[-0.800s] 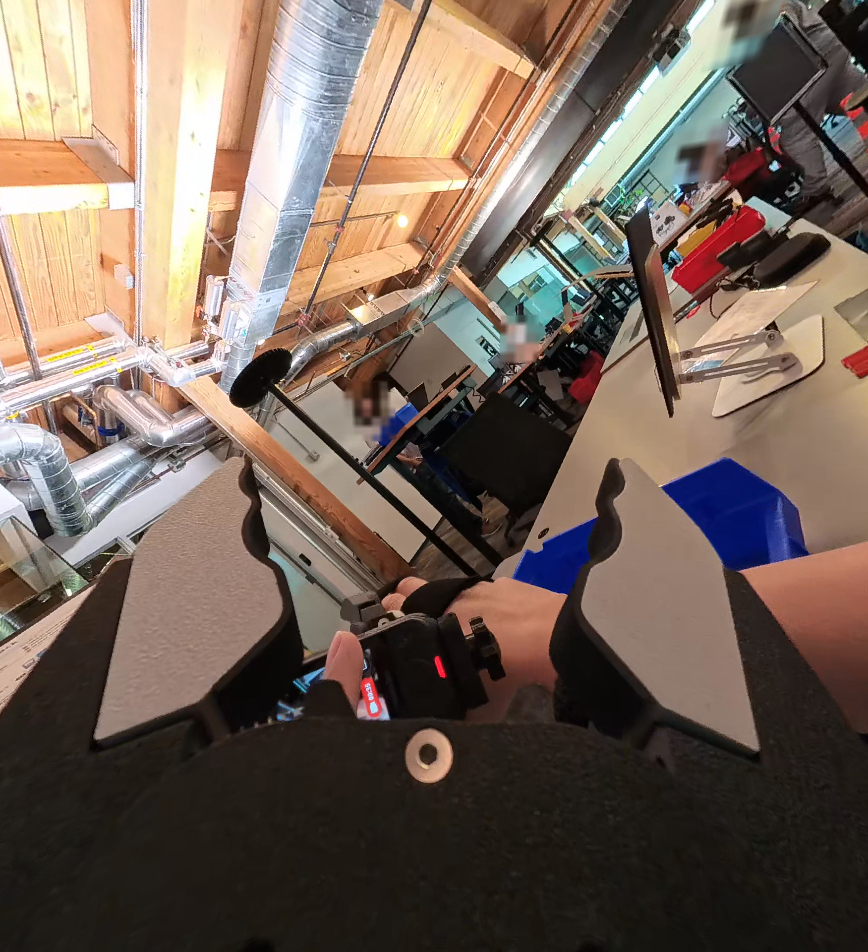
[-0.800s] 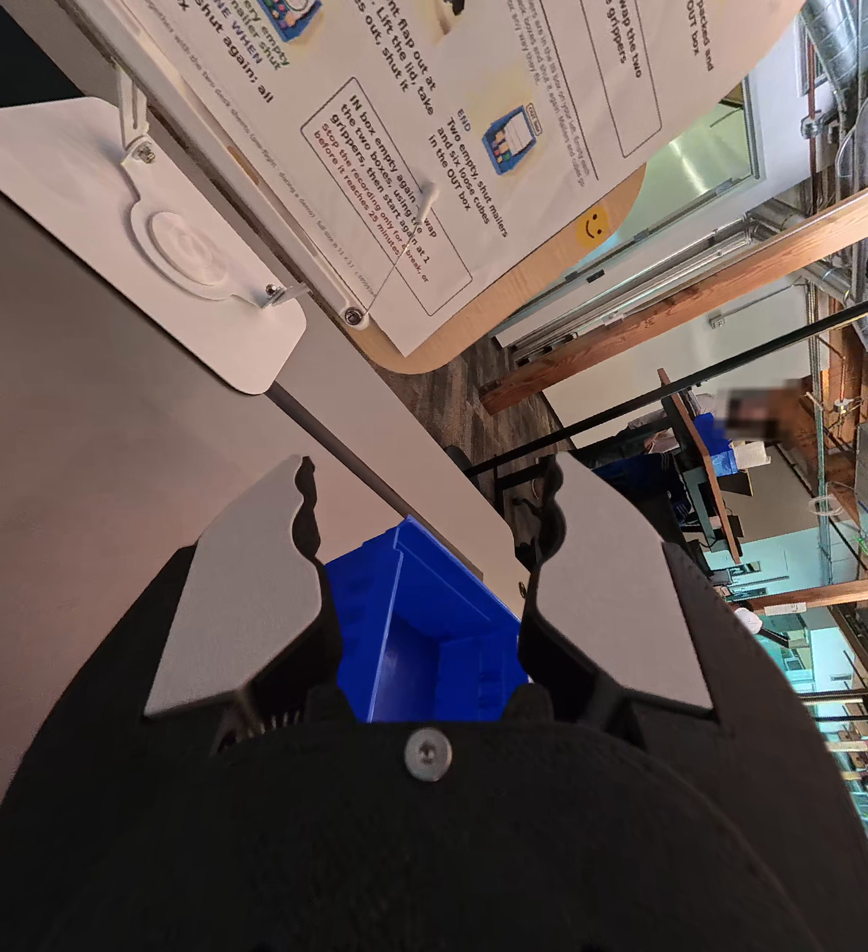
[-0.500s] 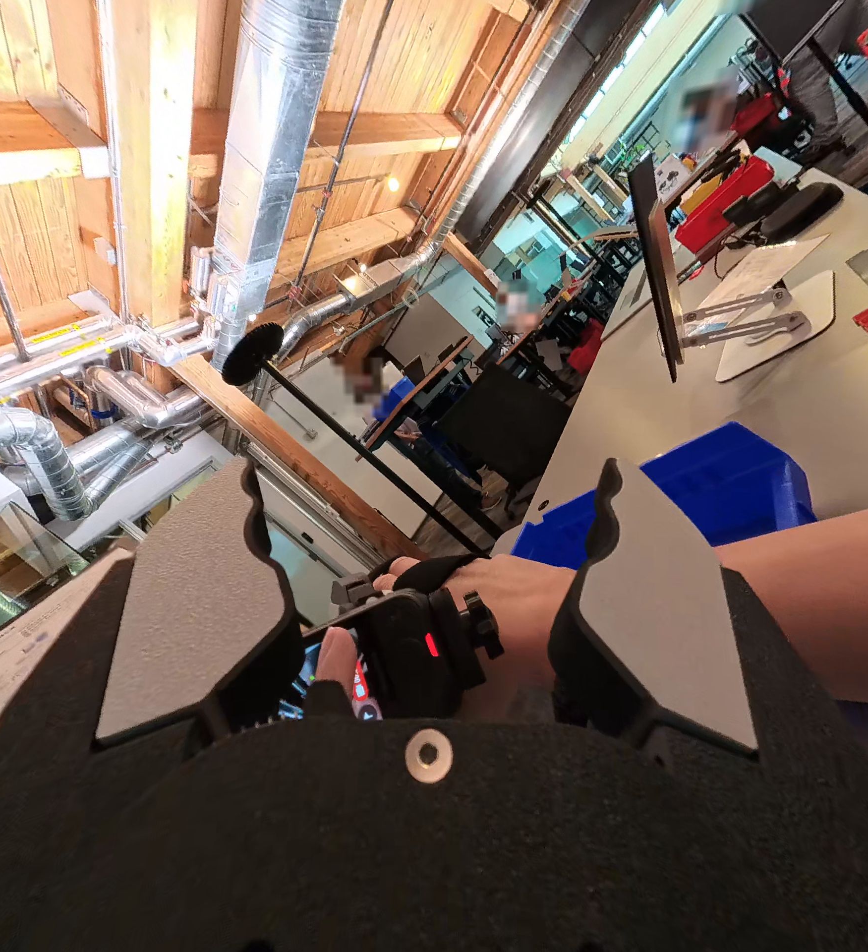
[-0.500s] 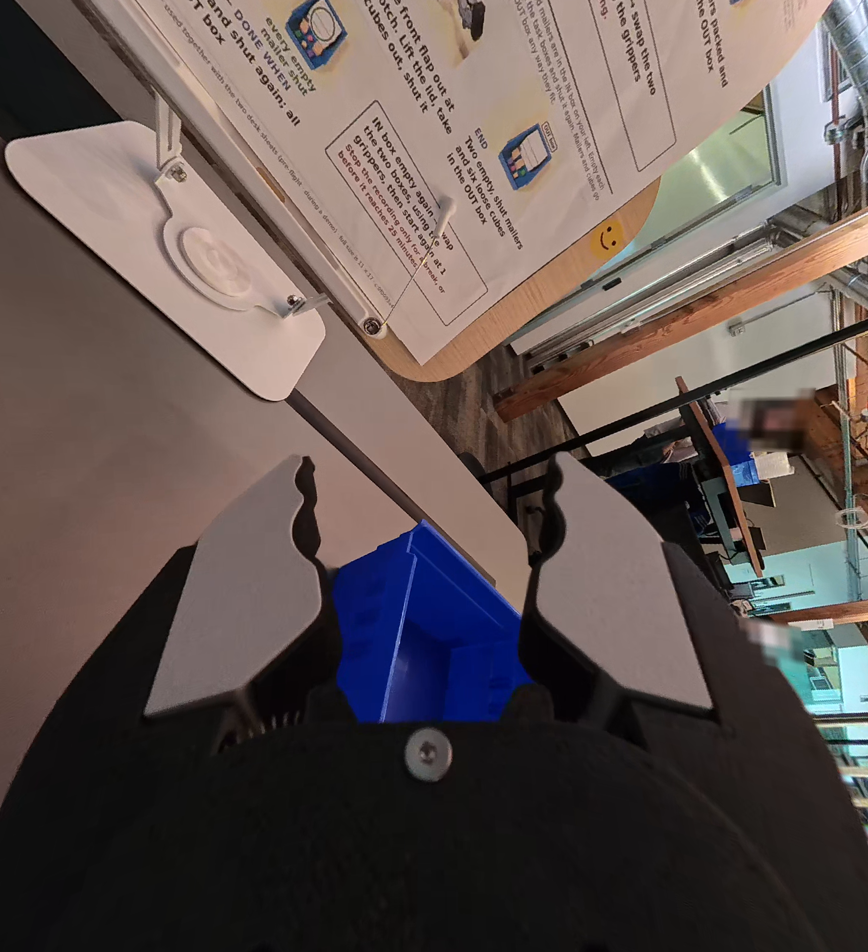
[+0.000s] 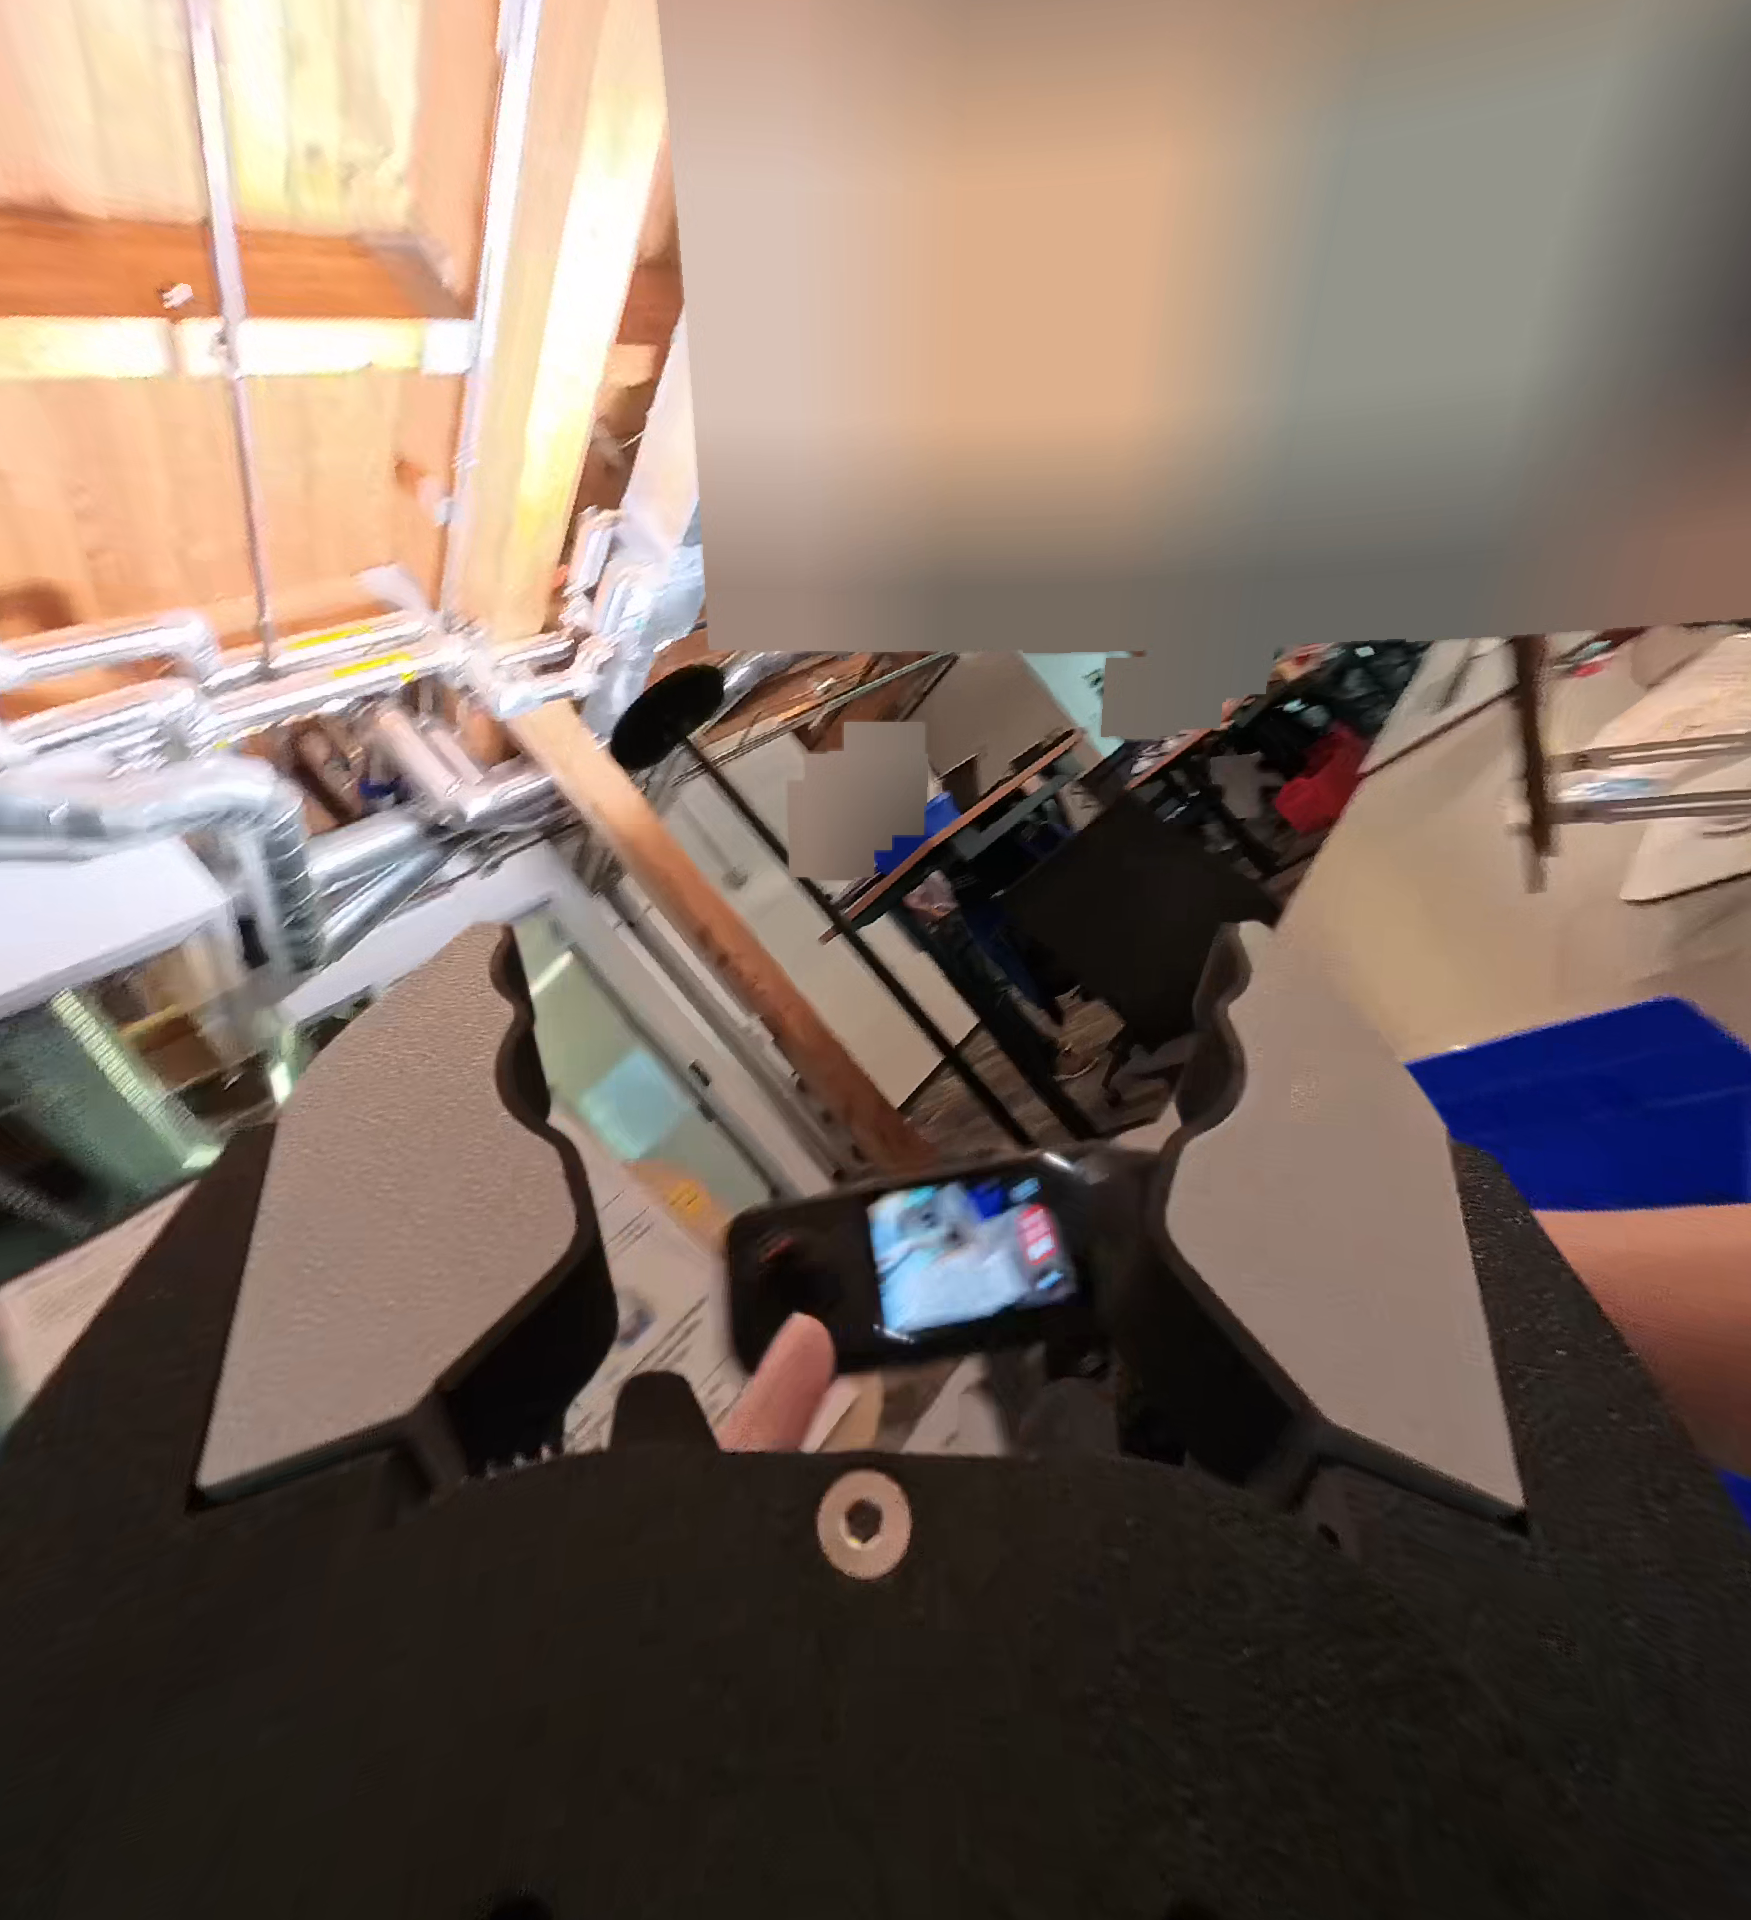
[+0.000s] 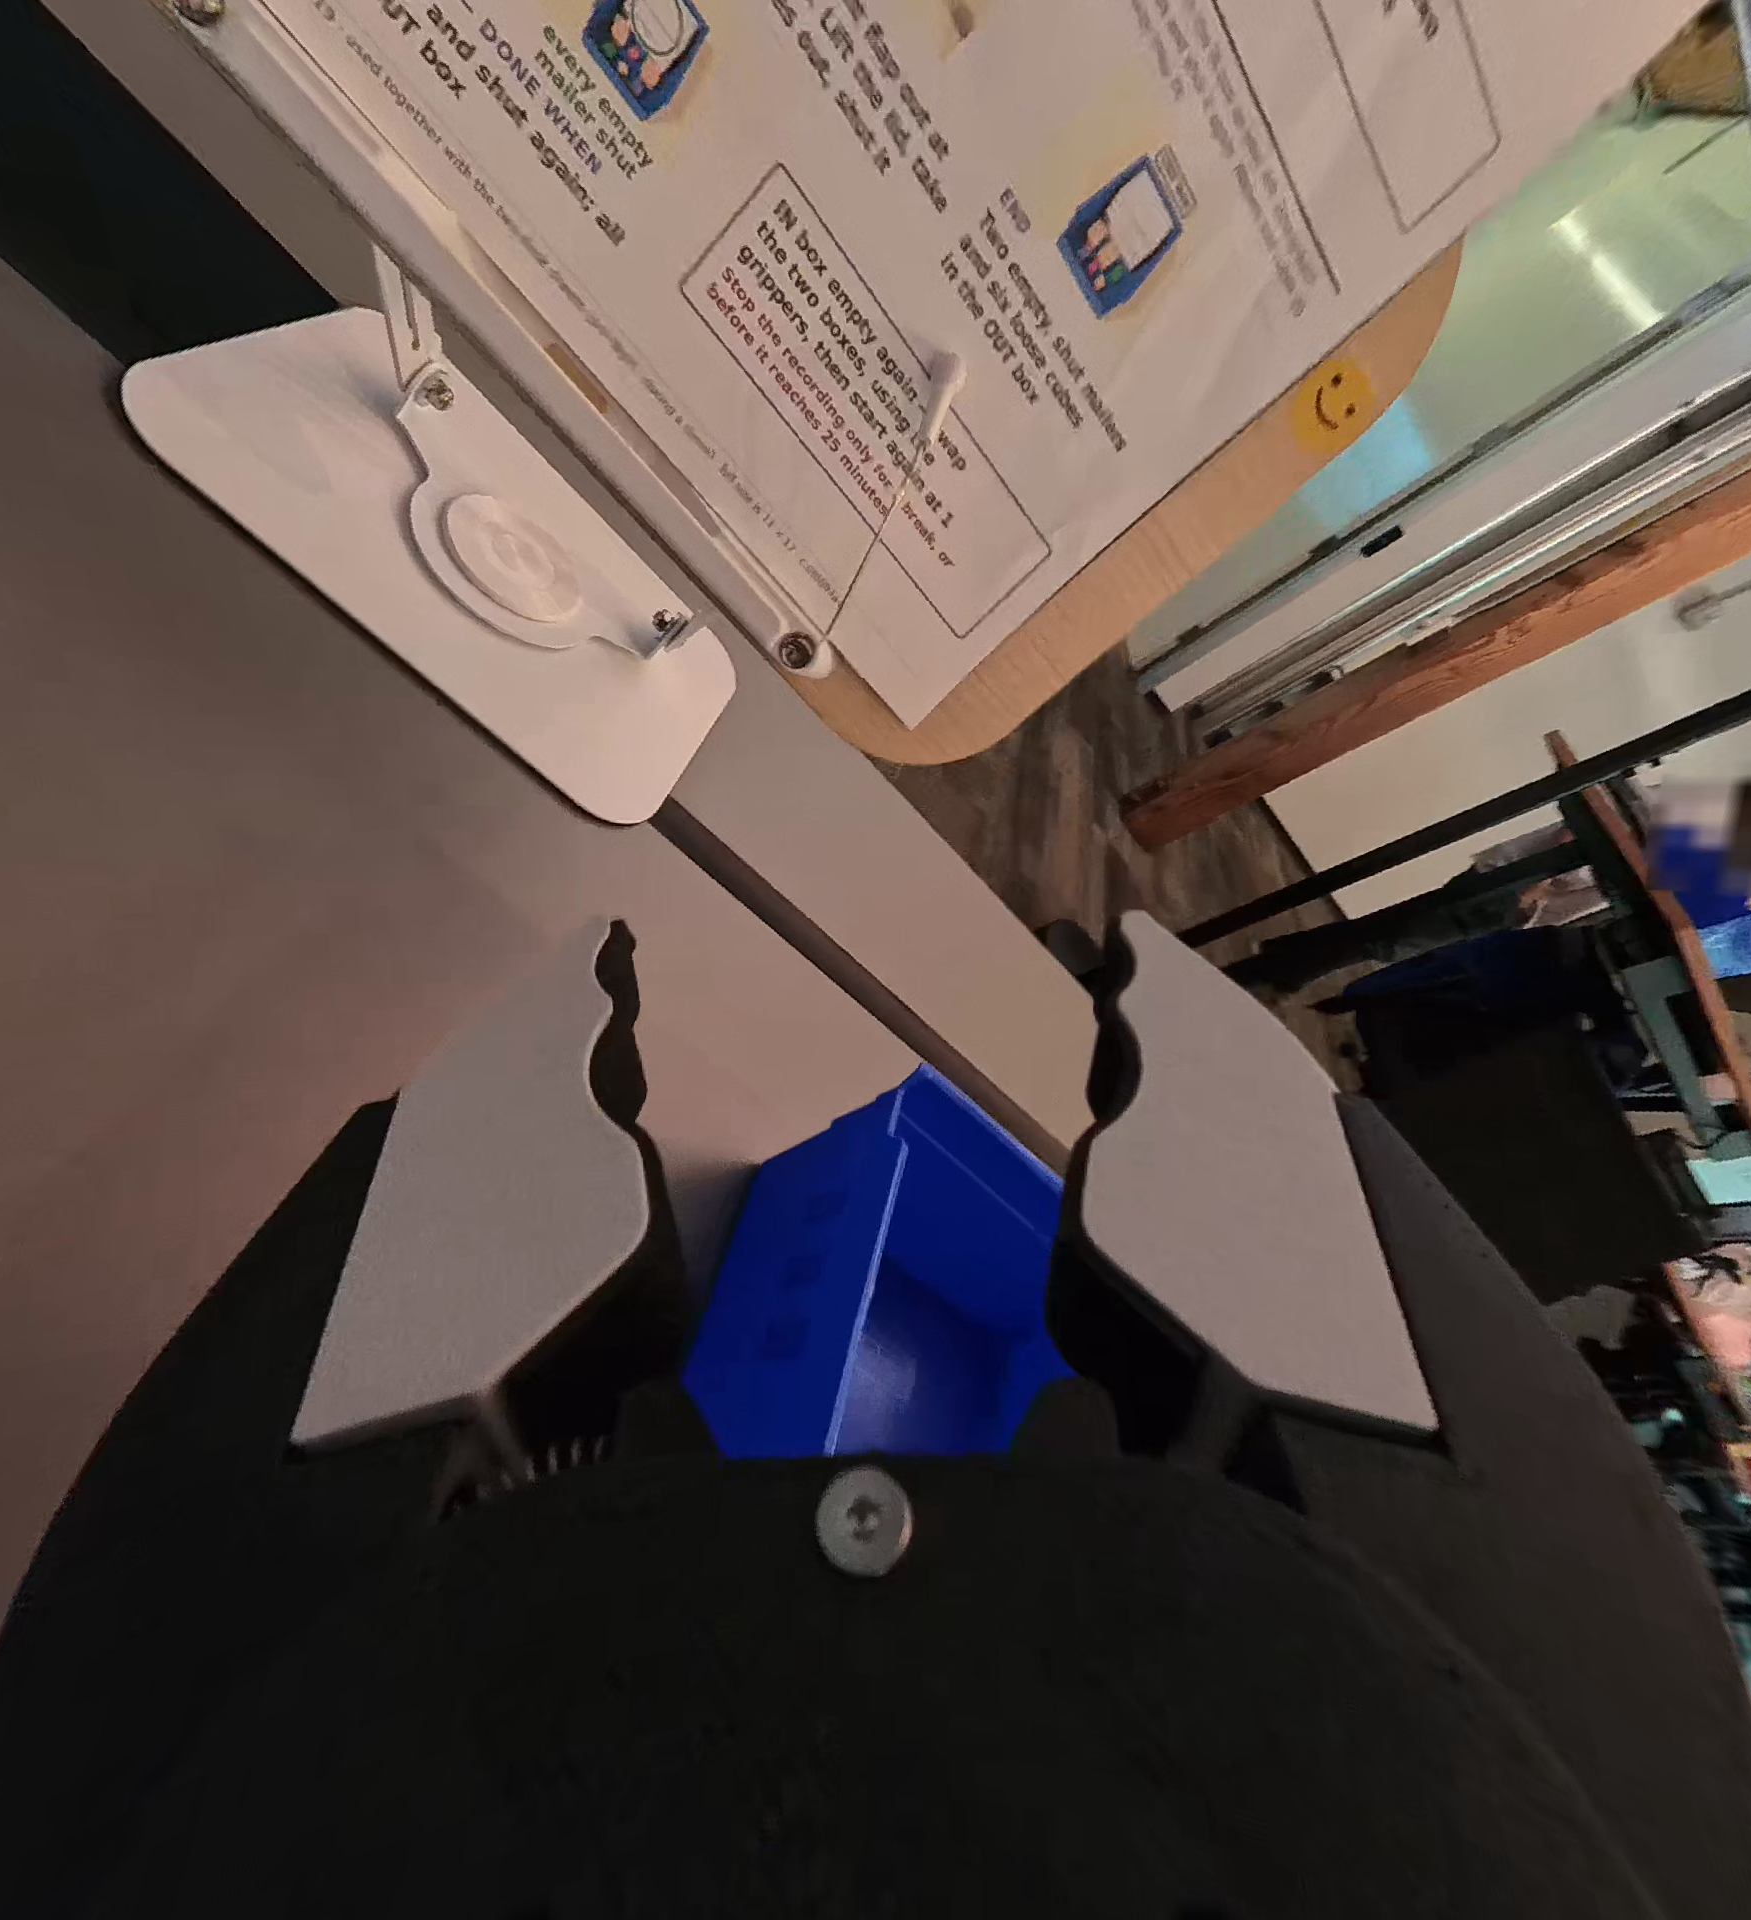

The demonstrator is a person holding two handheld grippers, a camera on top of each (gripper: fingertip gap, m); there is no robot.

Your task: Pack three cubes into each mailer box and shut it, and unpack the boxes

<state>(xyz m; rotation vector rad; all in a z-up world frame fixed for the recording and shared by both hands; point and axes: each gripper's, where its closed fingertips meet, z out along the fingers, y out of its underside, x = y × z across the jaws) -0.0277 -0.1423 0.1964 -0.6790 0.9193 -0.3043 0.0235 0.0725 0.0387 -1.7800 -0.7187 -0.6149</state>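
Observation:
No mailer box or cube shows in either view. My left gripper is open and empty, tilted up toward the ceiling. Between its fingers I see the small camera screen on the back of the other gripper, with a person's fingertip on it and a forearm at the right. My right gripper is open and empty, held above a blue bin on the grey table. The blue bin also shows at the right of the left wrist view; its inside is hidden.
A printed instruction sheet hangs on a board with a white stand base on the table. Past the table edge are the floor and other desks. A black pole with a round disc stands beyond the table. The left gripper's tips are roughly 25 cm from the right gripper's.
Both views have swung and are blurred. In the left wrist view the other gripper's camera now shows its screen side. In the right wrist view the stand base has shifted down and right. Both grippers stay open.

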